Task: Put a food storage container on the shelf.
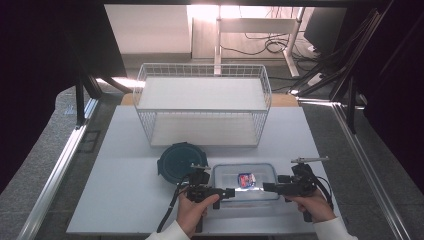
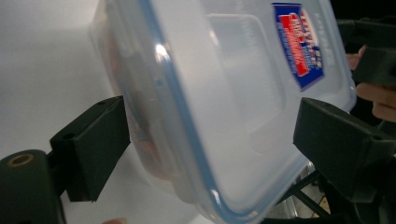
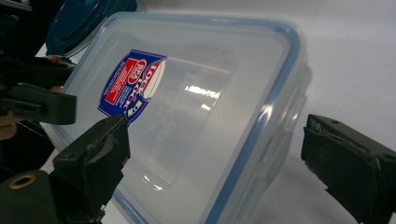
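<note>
A clear rectangular container [image 1: 244, 182] with a blue-rimmed lid and a red and blue sticker lies on the white table between my two grippers. My left gripper [image 1: 230, 192] is at its left front corner and my right gripper [image 1: 266, 187] at its right end. In the left gripper view the container [image 2: 224, 102] sits tilted between the wide-apart jaws of my left gripper [image 2: 210, 144]. In the right gripper view the container [image 3: 187, 116] lies between the jaws of my right gripper [image 3: 215, 158], with a gap at the right jaw. Both are open.
A dark teal round lid [image 1: 180, 161] lies just left of the container, also seen as the teal lid [image 3: 84, 21]. A white wire basket [image 1: 202, 105] with a shelf stands at the back. The table edge [image 1: 200, 234] is near the hands.
</note>
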A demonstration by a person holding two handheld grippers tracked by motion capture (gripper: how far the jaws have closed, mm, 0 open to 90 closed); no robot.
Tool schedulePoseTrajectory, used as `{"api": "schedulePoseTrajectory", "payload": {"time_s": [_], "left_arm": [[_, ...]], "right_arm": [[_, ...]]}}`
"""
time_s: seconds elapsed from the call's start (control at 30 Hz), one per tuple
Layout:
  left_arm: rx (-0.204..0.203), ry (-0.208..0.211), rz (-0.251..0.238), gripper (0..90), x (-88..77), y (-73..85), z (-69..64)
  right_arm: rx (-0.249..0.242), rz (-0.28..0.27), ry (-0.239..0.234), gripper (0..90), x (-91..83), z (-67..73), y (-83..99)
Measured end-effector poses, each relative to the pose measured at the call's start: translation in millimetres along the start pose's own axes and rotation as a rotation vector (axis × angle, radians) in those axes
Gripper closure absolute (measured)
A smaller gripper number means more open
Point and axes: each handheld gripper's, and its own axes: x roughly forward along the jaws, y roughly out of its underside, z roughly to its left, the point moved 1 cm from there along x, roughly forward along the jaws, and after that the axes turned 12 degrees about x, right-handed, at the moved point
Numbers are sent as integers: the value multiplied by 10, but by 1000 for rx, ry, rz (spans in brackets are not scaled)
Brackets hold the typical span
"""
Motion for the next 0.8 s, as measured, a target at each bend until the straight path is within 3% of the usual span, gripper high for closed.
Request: {"api": "schedulePoseTrajectory", "payload": {"time_s": [0.03,0.37,0.43,0.63,0.8], "left_arm": [[-33,26,-12,105,16,7,25],[-43,55,-21,150,-17,2,85],[-40,52,-24,166,-35,-1,86],[-47,41,-45,272,-105,0,84],[-47,33,-65,326,-153,12,54]], "right_arm": [[15,15,-15,80,33,-18,8],[85,76,-52,121,110,-71,32],[86,71,-49,141,96,-70,33],[172,49,-75,243,34,-126,37],[168,26,-76,286,-29,-106,67]]}}
